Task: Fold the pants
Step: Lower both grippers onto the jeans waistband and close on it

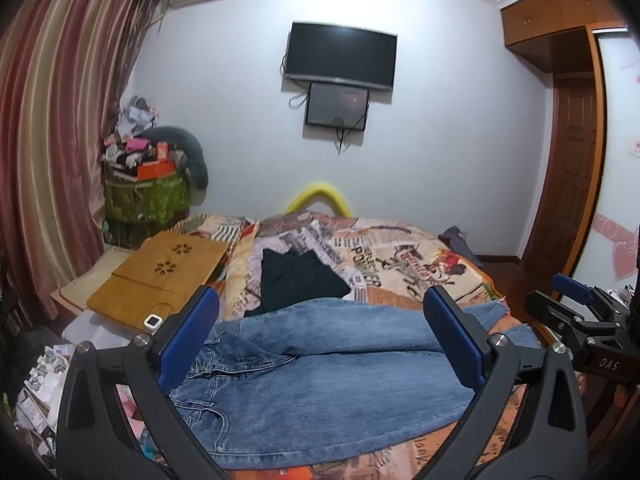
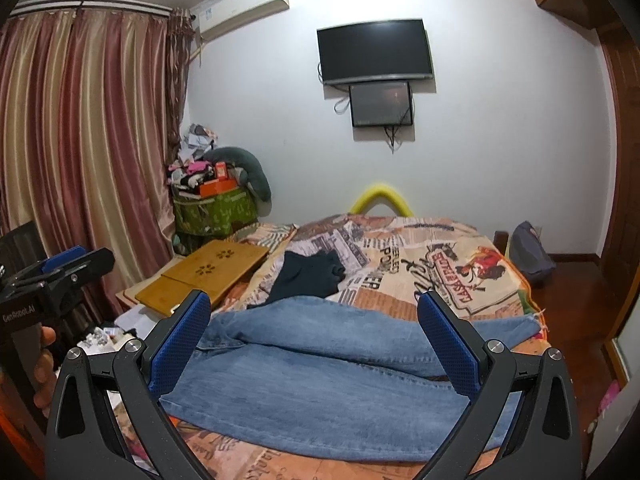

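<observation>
Denim jeans (image 1: 320,360) look heavy, limp yet grippy, best pinched at waistband and probably the hem; left gripper (image 1: 320,344) and right gripper (image 2: 316,344) both gape wide, empty.

The left gripper (image 1: 320,340) and right gripper (image 2: 314,340) are level, side by side, jaws spread wide. A hand (image 2: 42,364) grips the left handle.

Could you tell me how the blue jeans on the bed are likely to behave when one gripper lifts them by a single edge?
The blue jeans would probably sag and drape, since they already lie limp with soft ridges on the bedspread. The thick denim and stitched seams suggest they are fairly heavy for cloth. The coarse weave is unlikely to slip between the textured fingers.
</observation>
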### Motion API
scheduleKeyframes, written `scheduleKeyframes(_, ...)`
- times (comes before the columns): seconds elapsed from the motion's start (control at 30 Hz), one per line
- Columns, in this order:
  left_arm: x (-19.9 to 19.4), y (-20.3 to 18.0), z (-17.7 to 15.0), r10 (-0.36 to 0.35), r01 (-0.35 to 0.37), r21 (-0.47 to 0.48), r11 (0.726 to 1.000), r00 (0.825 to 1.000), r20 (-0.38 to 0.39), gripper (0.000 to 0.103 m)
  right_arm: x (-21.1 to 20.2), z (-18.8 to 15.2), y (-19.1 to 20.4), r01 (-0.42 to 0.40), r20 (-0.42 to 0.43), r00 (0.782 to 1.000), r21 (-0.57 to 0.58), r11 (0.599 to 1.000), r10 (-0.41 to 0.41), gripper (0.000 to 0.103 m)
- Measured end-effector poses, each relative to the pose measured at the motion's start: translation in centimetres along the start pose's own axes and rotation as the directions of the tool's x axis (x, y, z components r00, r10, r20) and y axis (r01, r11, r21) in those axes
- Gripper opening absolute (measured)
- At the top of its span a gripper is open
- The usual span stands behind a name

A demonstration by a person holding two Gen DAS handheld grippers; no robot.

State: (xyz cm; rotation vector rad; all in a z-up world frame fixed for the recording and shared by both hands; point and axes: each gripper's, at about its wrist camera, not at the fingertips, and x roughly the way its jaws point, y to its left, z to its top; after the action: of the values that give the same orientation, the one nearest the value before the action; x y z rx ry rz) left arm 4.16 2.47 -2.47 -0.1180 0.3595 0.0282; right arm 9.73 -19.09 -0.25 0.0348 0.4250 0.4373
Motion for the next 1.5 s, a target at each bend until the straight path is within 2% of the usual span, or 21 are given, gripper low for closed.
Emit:
scheduleKeyframes(0.23, 8.2, 4.8, 0.4, 0.059, -0.066, -0.049, 0.997, 0.990, -0.126, 0.103, 6.4, -0.5, -2.5, 0.023, -0.101, 0.995, -0.026, 0.999, -0.025, 0.103)
scheduleKeyframes(0.3, 10.8, 6.4, 0.3, 0.089, -0.098, -0.046, 0.994, 0.981, -0.170, 0.103, 8.5, -0.7, -3.2, 0.038, -0.136, 0.990, -0.057, 0.998, -0.046, 0.103)
scheduleKeyframes(0.43, 16.8, 10.0, -0.4, 0.123, -0.139, -0.036, 0.990, 0.951, -0.283, 0.103, 12.3, -0.8, -4.8, 0.043, -0.207, 0.976, -0.096, 0.994, -0.062, 0.103)
scheduleKeyframes(0.57, 21.8, 13.2, -1.4, 0.196, -0.210, 0.000, 0.978, 0.913, -0.358, 0.103, 16.2, -1.0, -6.3, 0.011, -0.276, 0.960, -0.093, 0.996, -0.036, 0.103)
scheduleKeyframes(0.67, 25.9, 15.8, -2.8, 0.237, -0.251, 0.024, 0.968, 0.873, -0.427, 0.103, 19.2, -1.2, -7.3, -0.015, -0.327, 0.945, -0.084, 0.996, -0.013, 0.103)
scheduleKeyframes(0.77, 29.9, 18.4, -4.7, 0.231, -0.267, 0.009, 0.964, 0.816, -0.530, 0.103, 22.5, -1.6, -7.9, -0.051, -0.390, 0.921, -0.092, 0.995, 0.011, 0.102)
scheduleKeyframes(0.8, 31.5, 19.2, -5.6, 0.227, -0.272, 0.007, 0.962, 0.790, -0.570, 0.103, 23.4, -1.8, -8.1, -0.061, -0.409, 0.912, -0.098, 0.993, 0.015, 0.102)
scheduleKeyframes(0.93, 35.0, 21.0, -8.0, 0.233, -0.285, 0.026, 0.958, 0.724, -0.649, 0.102, 27.2, -2.6, -9.0, -0.122, -0.489, 0.869, -0.073, 0.990, 0.071, 0.102)
scheduleKeyframes(1.07, 38.3, 21.8, -10.1, 0.202, -0.269, 0.023, 0.963, 0.662, -0.721, 0.089, 30.4, -3.3, -9.6, -0.169, -0.558, 0.821, -0.043, 0.985, 0.116, 0.101)
scheduleKeyframes(1.13, 39.6, 22.3, -11.0, 0.205, -0.283, 0.026, 0.959, 0.626, -0.752, 0.082, 31.4, -3.5, -9.5, -0.188, -0.577, 0.807, -0.049, 0.981, 0.126, 0.100)
scheduleKeyframes(1.2, 40.6, 22.9, -11.8, 0.212, -0.293, 0.034, 0.955, 0.602, -0.770, 0.077, 32.4, -3.7, -9.3, -0.216, -0.596, 0.790, -0.050, 0.975, 0.144, 0.098)
scheduleKeyframes(1.3, 41.7, 23.6, -12.6, 0.182, -0.295, 0.003, 0.955, 0.581, -0.794, 0.076, 33.8, -4.1, -9.1, -0.247, -0.628, 0.762, -0.057, 0.967, 0.158, 0.091)
scheduleKeyframes(1.4, 42.4, 23.8, -13.3, 0.139, -0.280, -0.036, 0.959, 0.579, -0.803, 0.074, 35.2, -4.8, -8.4, -0.279, -0.666, 0.731, -0.090, 0.956, 0.150, 0.082)
scheduleKeyframes(1.43, 42.5, 23.9, -13.6, 0.113, -0.271, -0.060, 0.961, 0.580, -0.807, 0.065, 35.5, -5.1, -8.1, -0.287, -0.680, 0.718, -0.099, 0.953, 0.146, 0.078)
scheduleKeyframes(1.5, 42.6, 23.8, -13.8, 0.096, -0.274, -0.082, 0.958, 0.579, -0.809, 0.061, 35.7, -5.5, -7.6, -0.292, -0.682, 0.720, -0.135, 0.947, 0.125, 0.077)
